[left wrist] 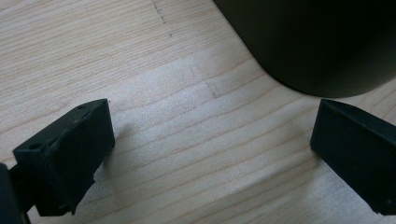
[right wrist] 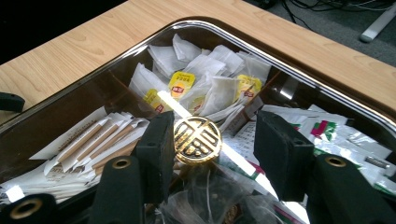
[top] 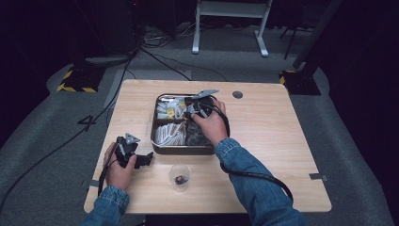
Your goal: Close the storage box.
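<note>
A metal tray (top: pixel 181 150) stands mid-table, split into compartments. It holds yellow-tagged tea bags (right wrist: pixel 205 84), paper-wrapped wooden stirrers (right wrist: pixel 93 140) and printed sachets (right wrist: pixel 327 130). A round gold knob (right wrist: pixel 197 139) rises at the tray's centre. My right gripper (right wrist: pixel 212 135) hovers open inside the tray (right wrist: pixel 280 60), with the knob between its jaws, close to the left one. In the high view the right gripper (top: pixel 193 107) is over the tray's back half. My left gripper (top: pixel 141 160) rests open on the table by the tray's front left corner, nothing between its jaws (left wrist: pixel 210 144).
A clear plastic cup (top: pixel 180 177) with something dark inside stands in front of the tray. The tray's dark wall (left wrist: pixel 317 42) looms close ahead of the left gripper. A cable hole (top: pixel 237 94) sits near the table's back edge. Bare wood lies right of the tray.
</note>
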